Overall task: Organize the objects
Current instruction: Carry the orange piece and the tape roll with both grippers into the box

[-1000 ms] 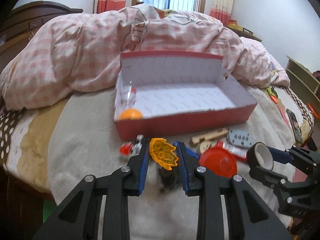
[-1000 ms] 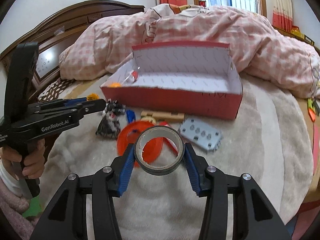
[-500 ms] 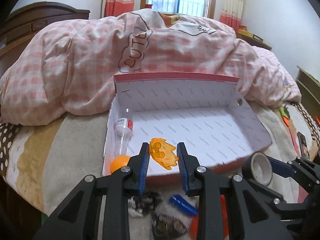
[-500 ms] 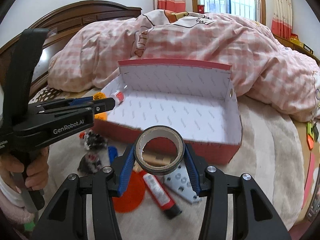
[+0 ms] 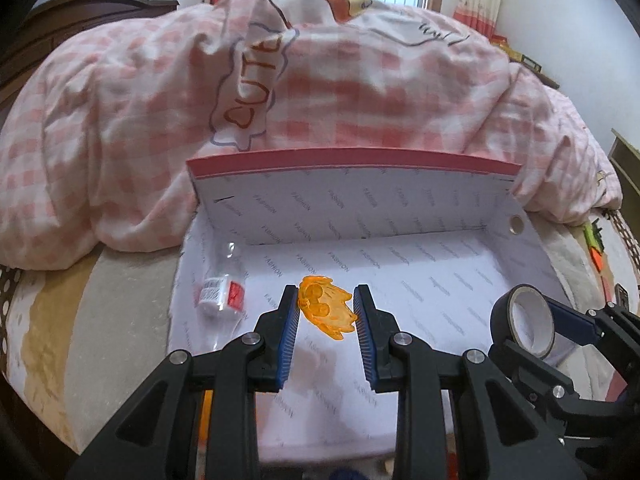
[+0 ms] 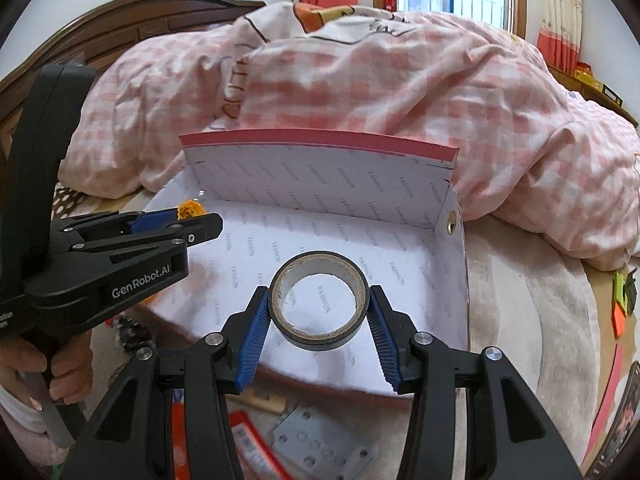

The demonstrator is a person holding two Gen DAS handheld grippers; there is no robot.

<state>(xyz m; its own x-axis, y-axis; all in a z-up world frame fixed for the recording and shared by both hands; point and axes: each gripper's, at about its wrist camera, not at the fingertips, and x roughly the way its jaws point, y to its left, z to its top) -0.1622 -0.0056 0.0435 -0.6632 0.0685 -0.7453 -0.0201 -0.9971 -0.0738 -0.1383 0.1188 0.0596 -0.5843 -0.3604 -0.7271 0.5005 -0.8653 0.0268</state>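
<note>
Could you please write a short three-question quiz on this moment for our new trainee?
1. True or false: the right gripper is shut on the tape roll.
2. What lies inside the box near its left wall?
A. a clear plastic bottle
B. a red disc
C. a wooden block
3. Fill in: the left gripper holds the orange toy above the floor of the ____.

Key:
1. True; both blue pads press on the roll's sides.
2. A; the clear plastic bottle lies there on its side.
3. box
</note>
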